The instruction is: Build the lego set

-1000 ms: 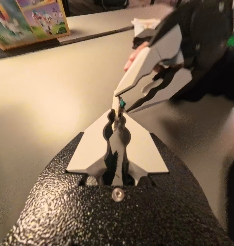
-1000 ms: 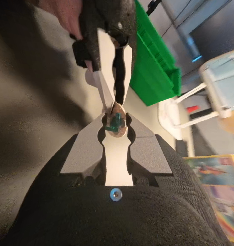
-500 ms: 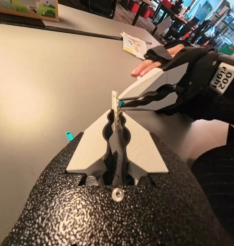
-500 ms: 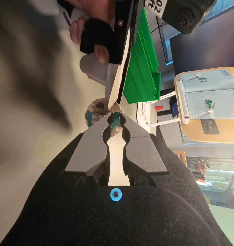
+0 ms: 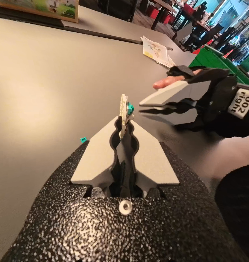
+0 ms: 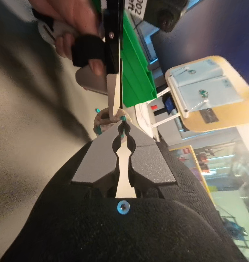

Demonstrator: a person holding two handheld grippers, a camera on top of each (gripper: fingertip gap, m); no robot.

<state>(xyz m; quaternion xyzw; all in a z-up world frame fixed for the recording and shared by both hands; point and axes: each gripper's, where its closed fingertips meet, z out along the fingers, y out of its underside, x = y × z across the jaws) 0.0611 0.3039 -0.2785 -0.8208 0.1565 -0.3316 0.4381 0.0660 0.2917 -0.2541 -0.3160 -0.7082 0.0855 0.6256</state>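
Currently the left gripper [image 5: 124,120] is clenched on the edge of a round tan plate [image 5: 123,107], which it holds upright above the table [image 5: 50,70]. Small teal pieces [image 5: 130,109] sit on the face of the plate that looks toward the right gripper [image 5: 139,108]. That gripper is just beside the plate, apart from it, with its fingers nearly closed; nothing can be seen between them in the left wrist view. In the right wrist view its tips [image 6: 123,123] come almost together in front of the plate [image 6: 107,120], close to a teal piece [image 6: 123,118], but it is hard to tell whether they pinch something.

The step in hand seems to be the fixing of small teal parts on the plate. The next move probably calls for another part: one loose teal brick [image 5: 83,140] lies on the table near the left gripper. To take it, the right gripper must open, go down to the table, and close on a very small thing.

An instruction booklet [image 5: 156,52] lies farther away on the table, a green bin [image 5: 220,62] stands at the far right, and the set's box [image 5: 50,9] is at the back. Nothing lies between the right gripper and the loose brick except the left gripper itself, which partly covers it.
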